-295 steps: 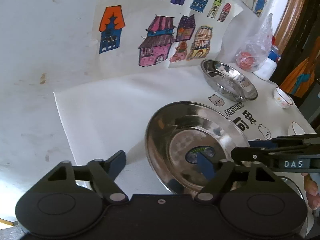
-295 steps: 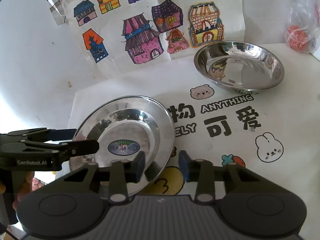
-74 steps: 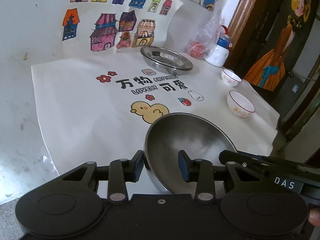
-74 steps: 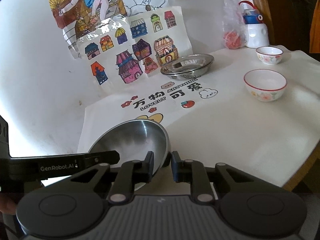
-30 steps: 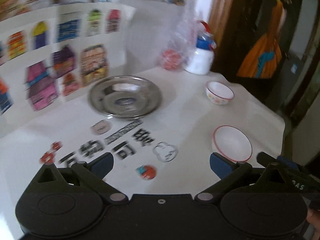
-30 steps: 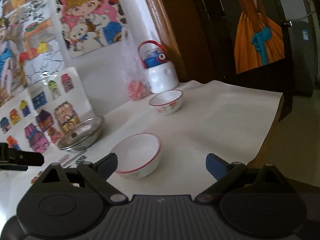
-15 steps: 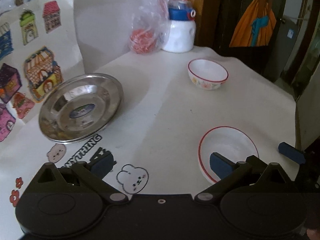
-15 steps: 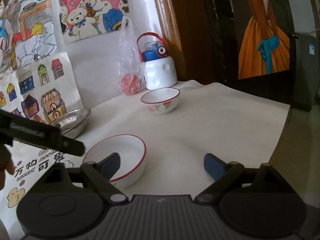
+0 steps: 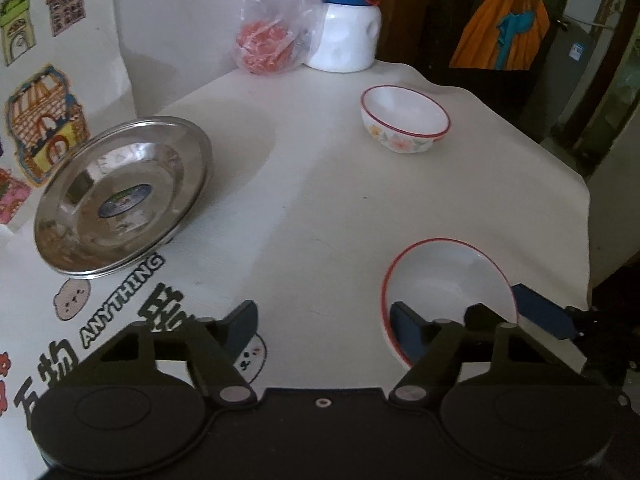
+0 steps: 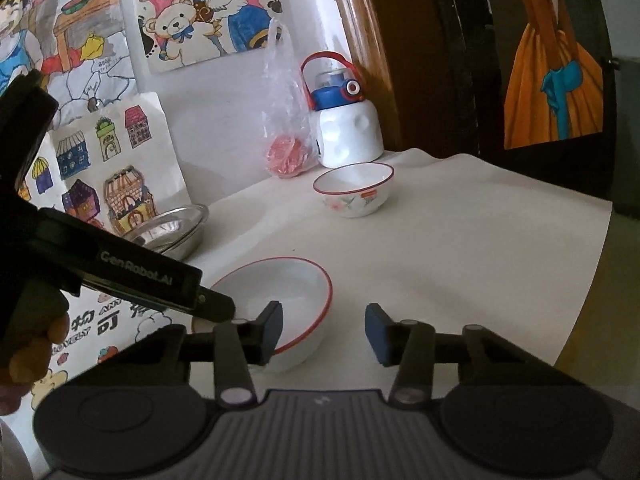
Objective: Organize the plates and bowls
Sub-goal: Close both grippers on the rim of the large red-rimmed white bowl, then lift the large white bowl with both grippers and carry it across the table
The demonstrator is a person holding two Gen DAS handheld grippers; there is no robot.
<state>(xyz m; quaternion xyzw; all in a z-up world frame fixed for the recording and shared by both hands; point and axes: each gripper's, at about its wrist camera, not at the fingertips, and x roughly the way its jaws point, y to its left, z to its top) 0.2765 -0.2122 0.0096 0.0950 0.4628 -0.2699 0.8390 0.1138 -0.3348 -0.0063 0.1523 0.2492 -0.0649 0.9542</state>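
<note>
White cloth over the tabletop [image 9: 320,184], kids' drawings on the wall behind, dark wooden door frame at right.

Left wrist view: left gripper [image 9: 324,320] fingers spread wide, holding nothing. Its right pad sits inside the near red-rimmed bowl [image 9: 448,280], left pad over the printed mat well apart from it. Near bowl is close to the tabletop's right edge. Blue pad of the right gripper [image 9: 540,312] is just outside that bowl's right rim. Floral bowl [image 9: 404,124] sits toward the far right corner, upright. Stacked steel plates [image 9: 120,196] lie at the left side against the propped house drawing. Water bottle [image 9: 348,28] and plastic bag [image 9: 272,28] along the far edge.

Right wrist view: right gripper [image 10: 324,330] fingers also wide, empty; left pad inside the near bowl [image 10: 280,284], right pad outside its rim, so the rim wall is between them but not pinched. Left gripper's finger [image 10: 152,280] reaches in from the left over the same bowl. Floral bowl [image 10: 352,188] farther back, steel plates [image 10: 172,232] at left by the wall.

Handling guess: bowl looks ceramic or melamine, stiff, glazed and slippery, may chip. Best hold is a pinch on the rim wall, one pad in, one out. Likely next goes into or under the floral bowl.
</note>
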